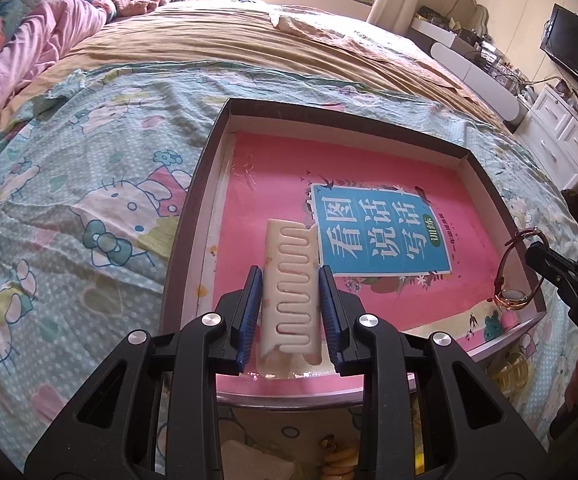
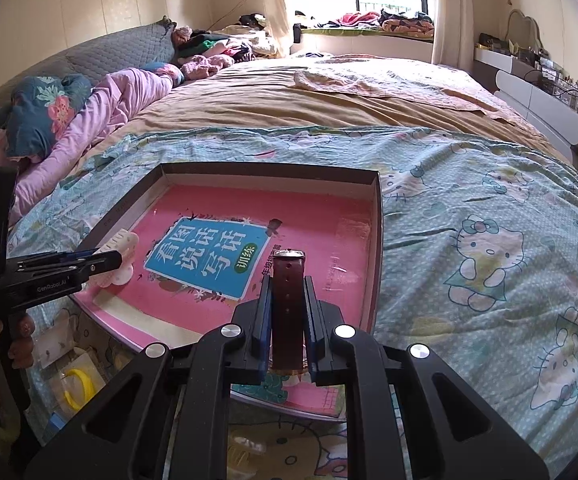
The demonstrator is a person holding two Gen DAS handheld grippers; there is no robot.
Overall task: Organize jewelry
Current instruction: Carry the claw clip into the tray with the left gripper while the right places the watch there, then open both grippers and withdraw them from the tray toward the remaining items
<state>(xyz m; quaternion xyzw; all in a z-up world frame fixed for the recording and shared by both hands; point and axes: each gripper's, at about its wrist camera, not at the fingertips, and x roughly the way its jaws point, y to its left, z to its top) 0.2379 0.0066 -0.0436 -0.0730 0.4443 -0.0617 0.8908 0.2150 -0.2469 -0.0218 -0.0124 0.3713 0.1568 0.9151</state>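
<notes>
A: We can't see the near end of the cream hair clip (image 1: 289, 284); it runs down between the left gripper (image 1: 289, 280) pads. From the right wrist, that gripper hides most of it.

B: Likewise the watch (image 2: 288, 304): from the right wrist we get only the strap's back, the dial turned away. The right gripper (image 2: 287, 300) covers its lower end.

A: The book (image 1: 381, 236) in the tray (image 1: 185, 232) has its near edge covered by both grippers. Its small print we can't read.

B: The yellow items (image 2: 75, 394) below the tray are too blurred to name.
</notes>
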